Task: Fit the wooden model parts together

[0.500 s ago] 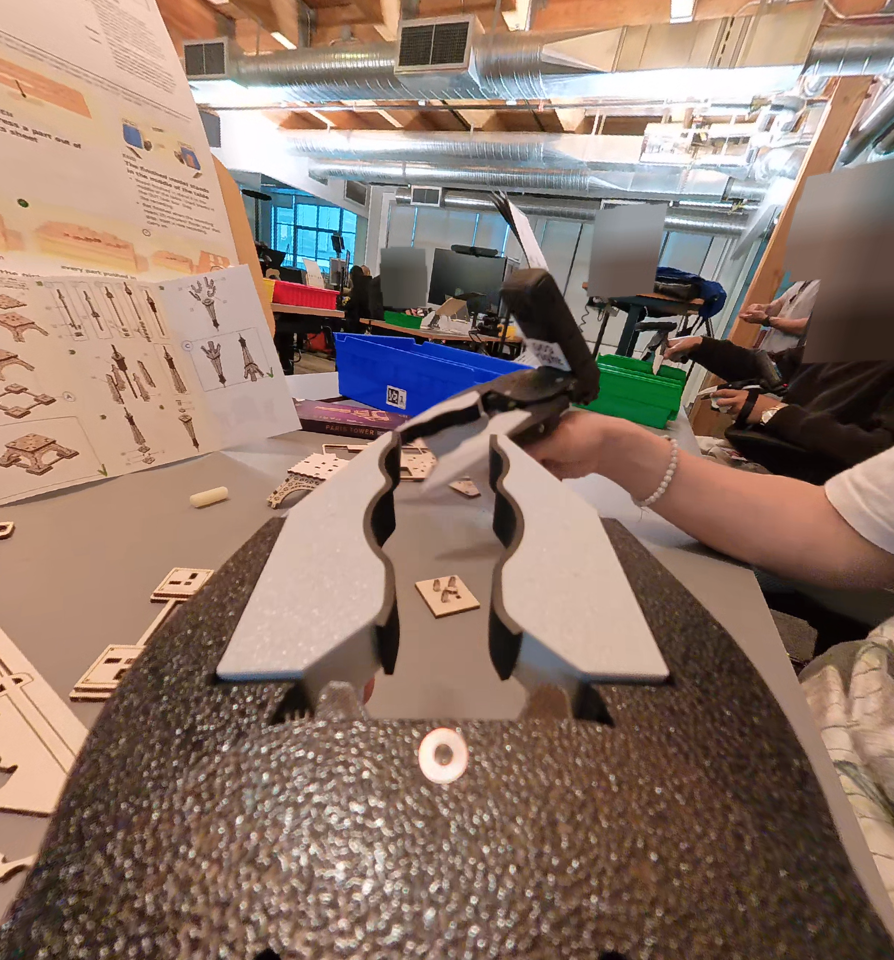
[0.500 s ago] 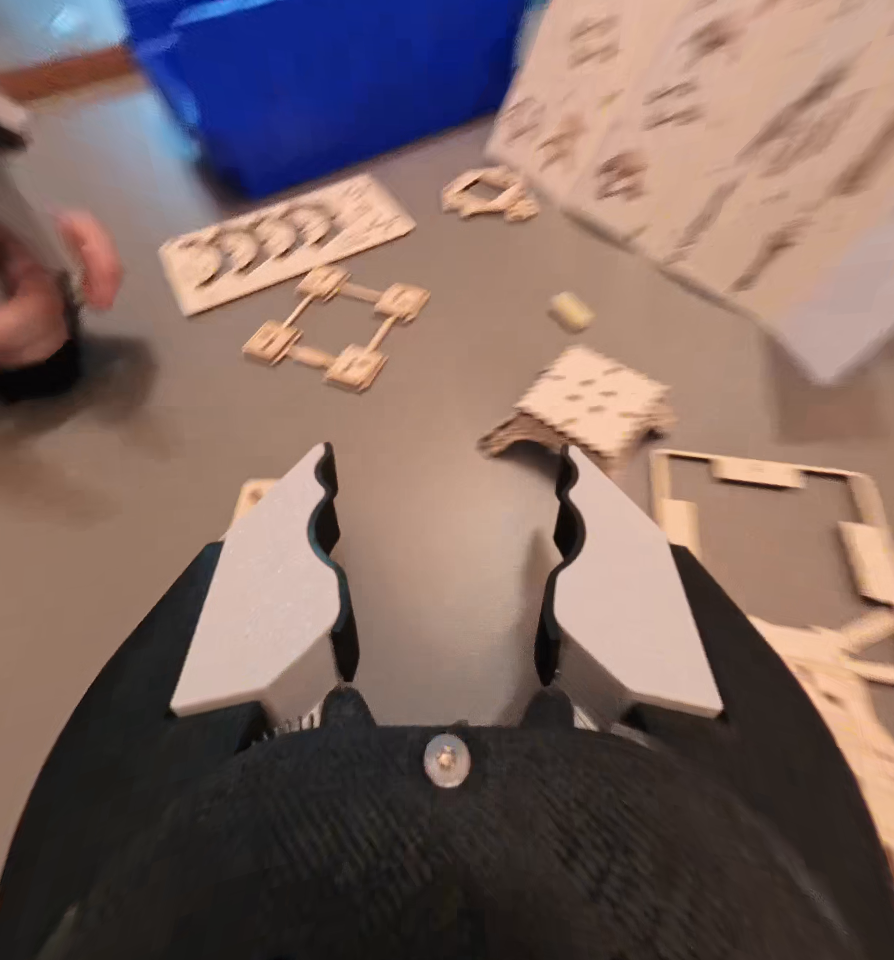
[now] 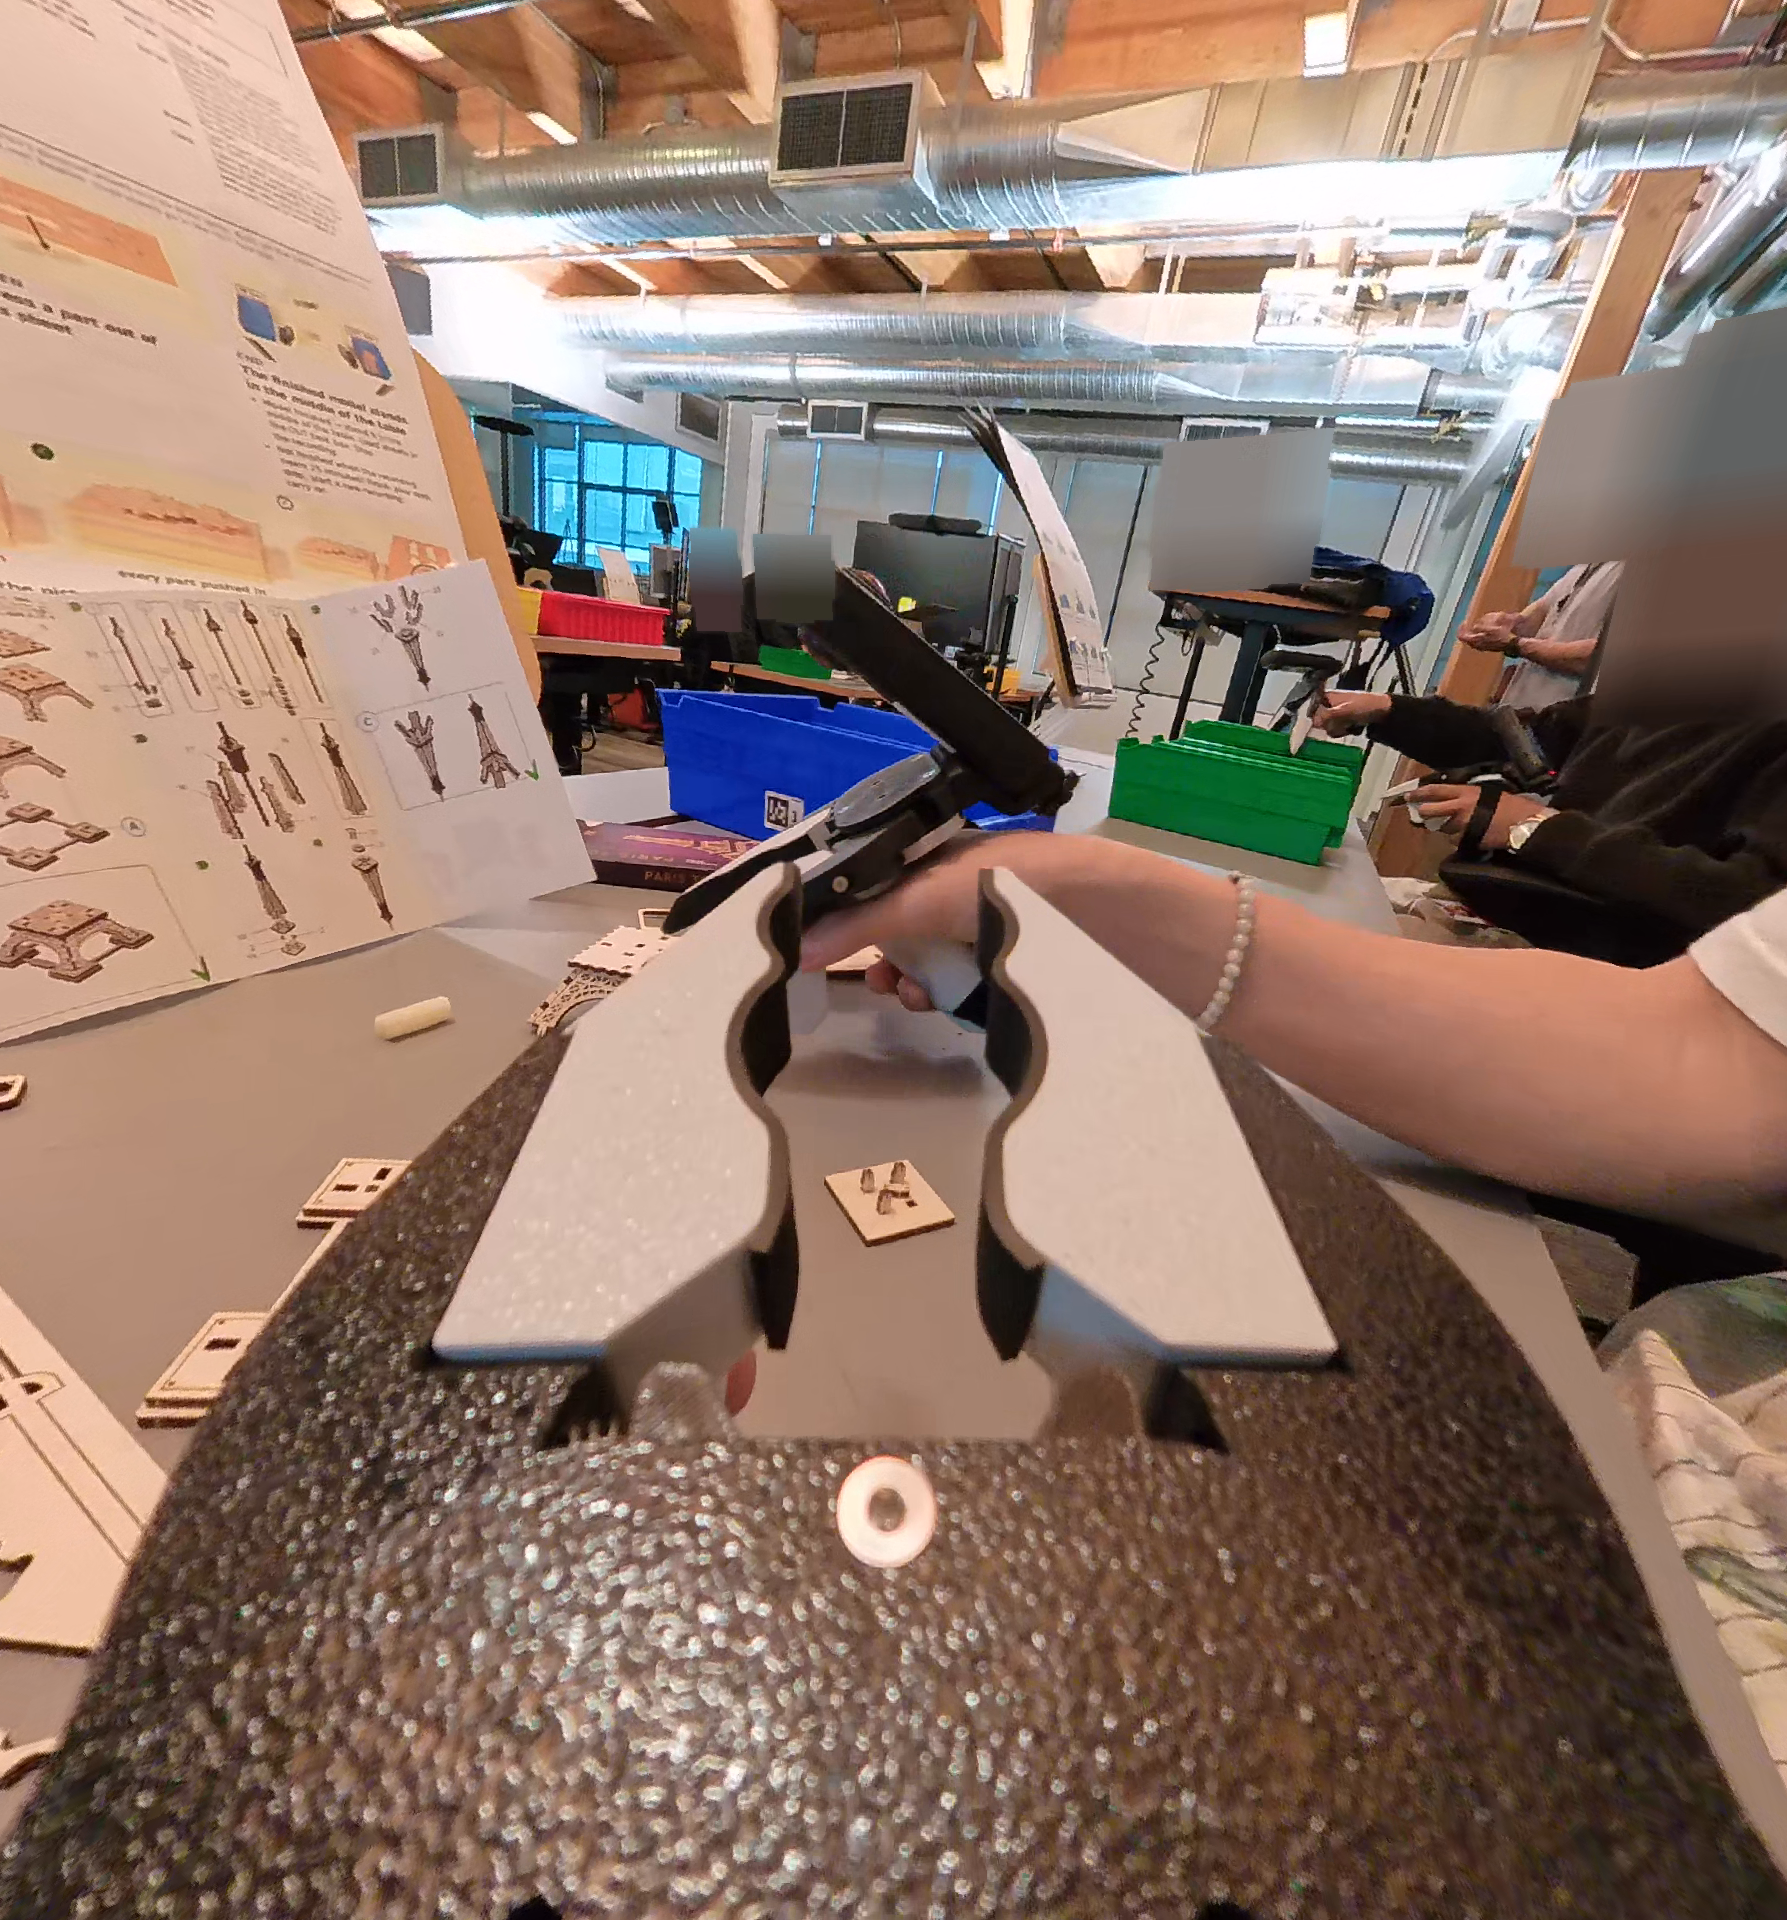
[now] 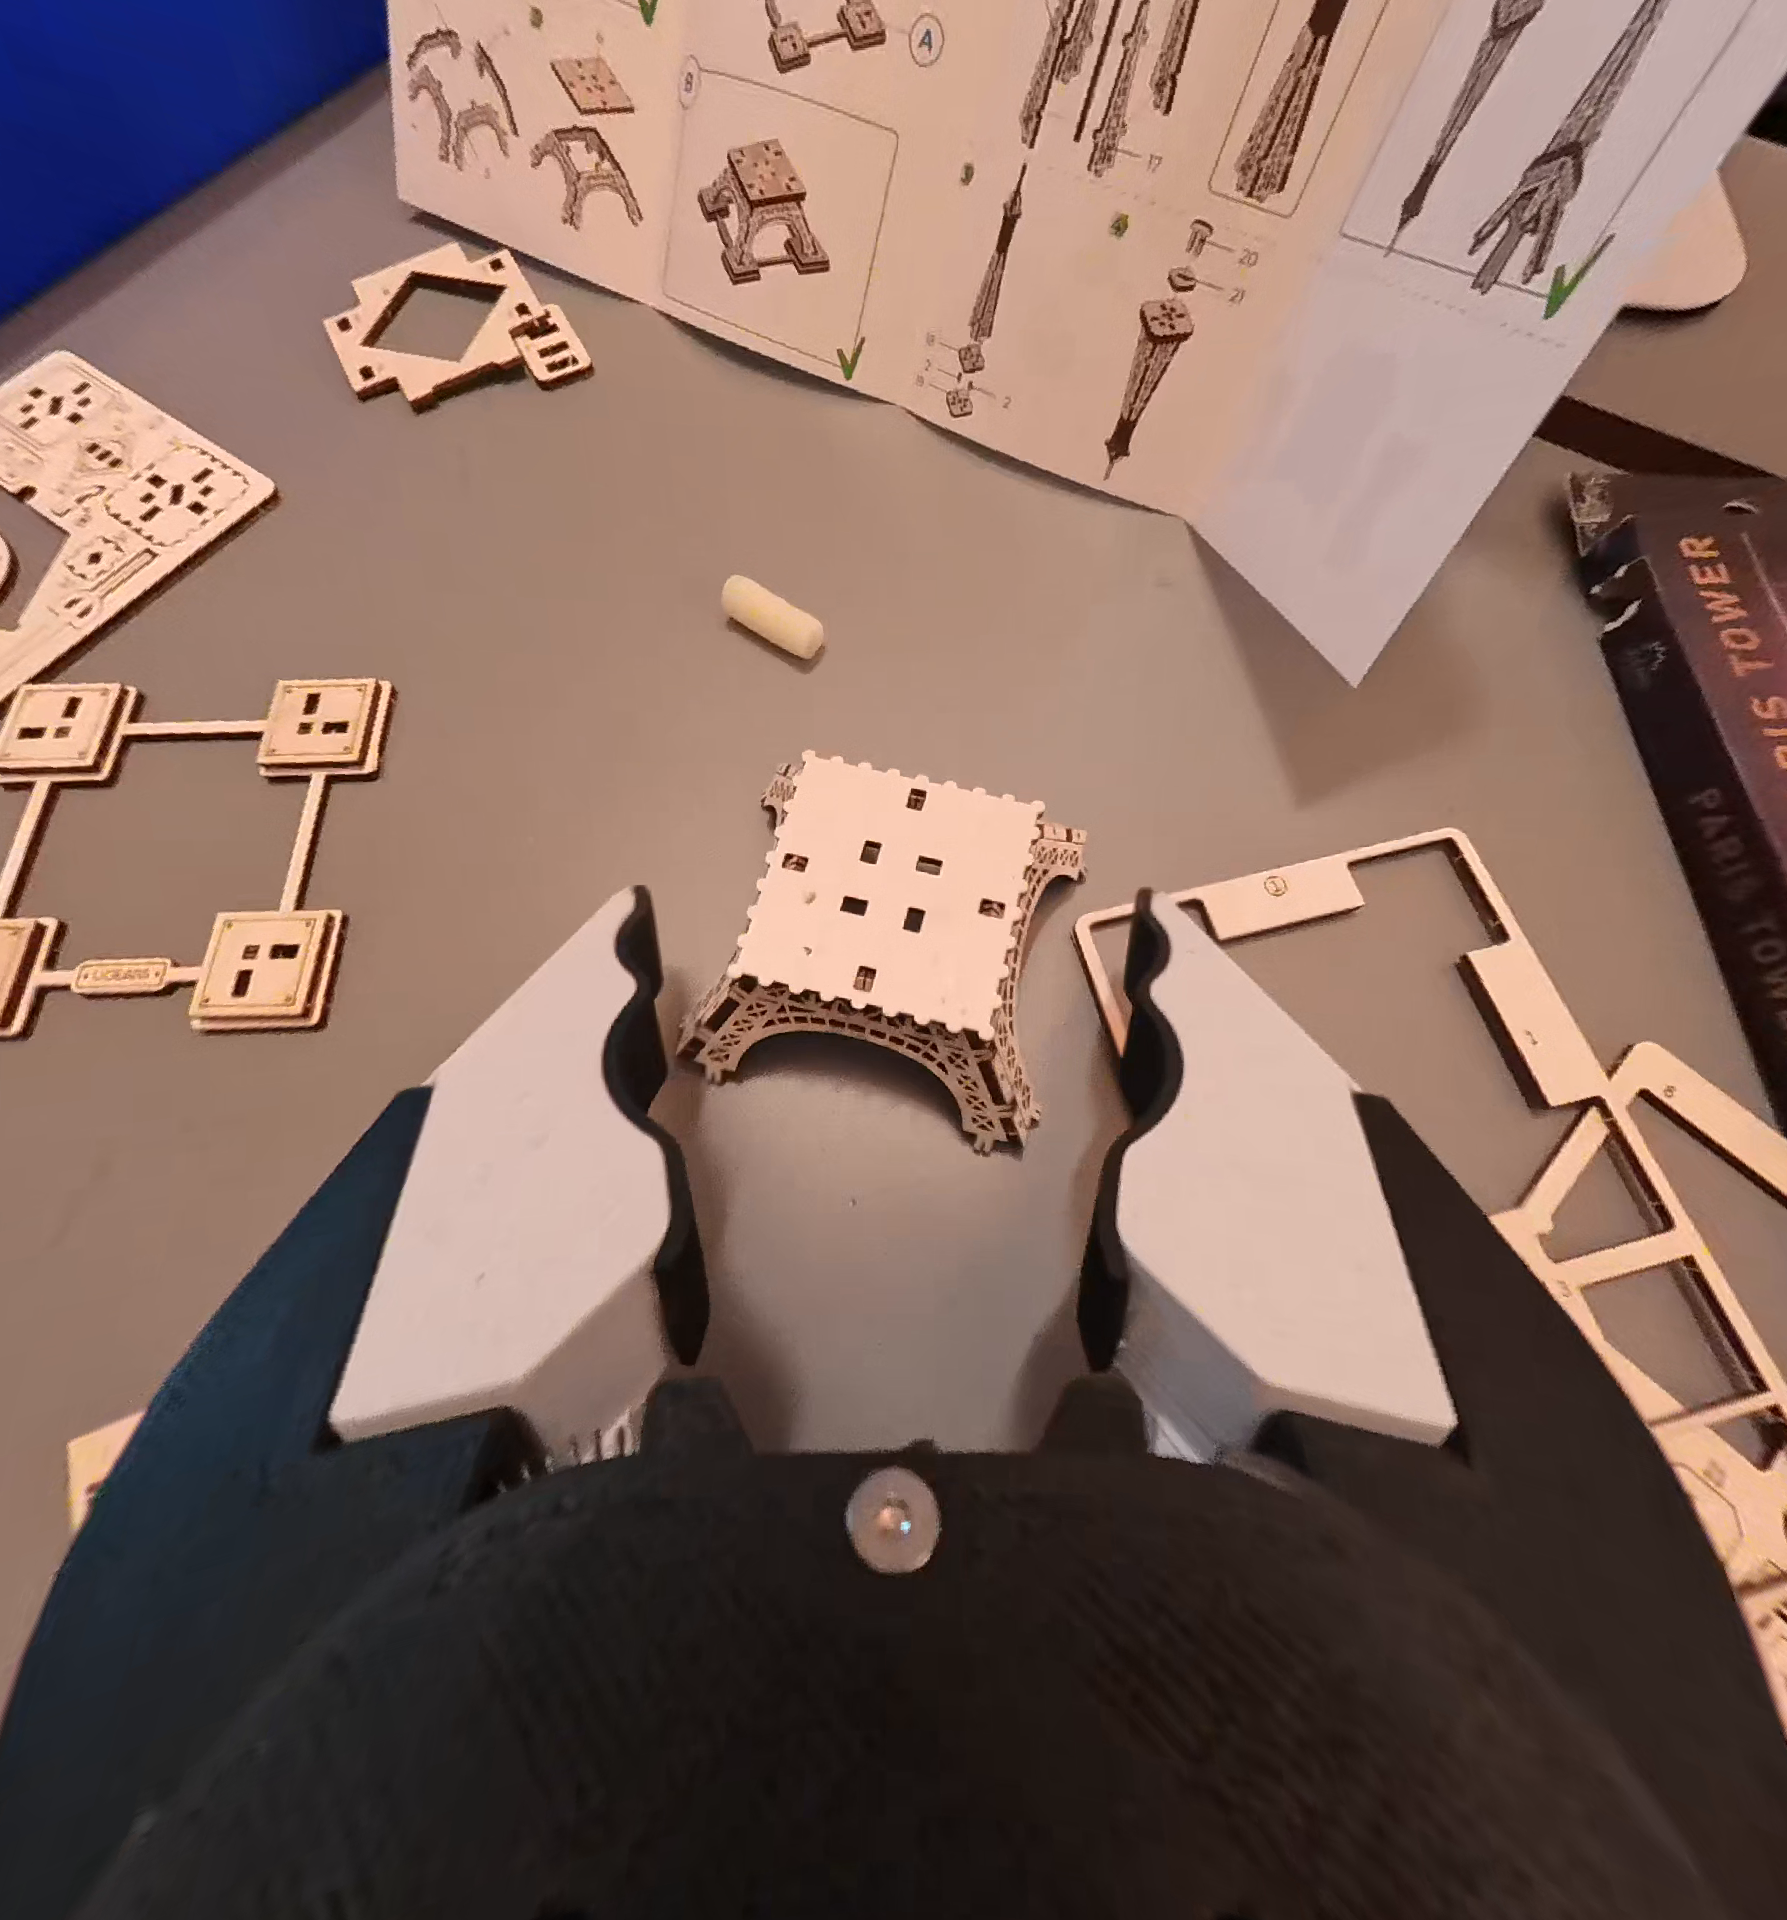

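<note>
1. Hovering over the grey desk (image 4: 515, 582), your right gripper (image 4: 889, 925) has its jaws spread and empty, the arched tower base (image 4: 894, 925) standing just ahead between the tips
2. Your left gripper (image 3: 884, 914) also has its jaws spread, holding nothing; a small square part (image 3: 889, 1203) lies on the desk between them
3. Around the base: a pale peg (image 4: 773, 615) beyond it, a four-pad frame (image 4: 156, 852) to its left, an emptied sheet frame (image 4: 1388, 966) by your right finger, instruction sheet (image 4: 1076, 208) behind
</note>
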Motion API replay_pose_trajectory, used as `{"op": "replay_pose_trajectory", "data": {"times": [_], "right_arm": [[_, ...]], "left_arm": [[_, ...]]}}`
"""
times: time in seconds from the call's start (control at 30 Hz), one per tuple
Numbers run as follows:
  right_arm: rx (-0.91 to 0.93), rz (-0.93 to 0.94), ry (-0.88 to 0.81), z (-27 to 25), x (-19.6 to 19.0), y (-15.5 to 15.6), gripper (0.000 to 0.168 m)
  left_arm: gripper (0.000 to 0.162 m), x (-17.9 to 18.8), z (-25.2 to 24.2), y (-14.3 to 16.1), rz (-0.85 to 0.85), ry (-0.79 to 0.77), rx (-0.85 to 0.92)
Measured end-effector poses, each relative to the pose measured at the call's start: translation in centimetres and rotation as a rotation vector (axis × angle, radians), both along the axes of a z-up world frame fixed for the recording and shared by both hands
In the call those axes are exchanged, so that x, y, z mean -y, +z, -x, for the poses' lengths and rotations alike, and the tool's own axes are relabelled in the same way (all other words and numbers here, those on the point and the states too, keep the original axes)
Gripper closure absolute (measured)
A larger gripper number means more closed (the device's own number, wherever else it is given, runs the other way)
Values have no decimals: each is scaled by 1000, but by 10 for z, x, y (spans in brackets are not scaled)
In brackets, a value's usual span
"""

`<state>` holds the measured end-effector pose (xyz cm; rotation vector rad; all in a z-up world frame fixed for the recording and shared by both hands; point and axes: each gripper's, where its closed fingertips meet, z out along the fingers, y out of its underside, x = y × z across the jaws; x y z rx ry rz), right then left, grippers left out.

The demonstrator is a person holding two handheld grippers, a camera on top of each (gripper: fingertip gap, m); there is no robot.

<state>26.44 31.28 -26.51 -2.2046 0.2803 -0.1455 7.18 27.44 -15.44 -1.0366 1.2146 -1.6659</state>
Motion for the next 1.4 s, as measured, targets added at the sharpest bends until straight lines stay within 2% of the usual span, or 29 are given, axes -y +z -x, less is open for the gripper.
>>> {"op": "replay_pose_trajectory", "data": {"times": [0.07,0.13,0.27,0.77,0.9,1.0,1.07,1.17,1.3,1.4], "right_arm": [[1,7,-9,-1,0,-1,85],[-3,0,14,3,-1,-1,103],[3,-7,11,3,-1,-1,112],[-12,-113,19,-4,6,15,115],[-70,-172,22,-1,6,23,115],[-202,-277,39,8,6,41,115],[-363,-361,76,20,7,55,115],[-683,-524,144,39,12,82,115],[-1115,-719,230,55,28,117,115],[-1387,-798,330,74,42,135,115]], "left_arm": [[131,0,0,0,8,-7,1],[131,0,1,1,11,-11,3],[131,1,1,0,2,-12,2],[131,3,1,0,-23,-4,1],[131,2,1,0,-17,-1,3],[131,1,3,2,-15,8,18],[131,2,4,3,-53,24,36],[129,-7,-1,3,-193,179,43],[106,-23,-15,16,-340,392,31],[85,-22,-39,30,-471,466,9]]}}
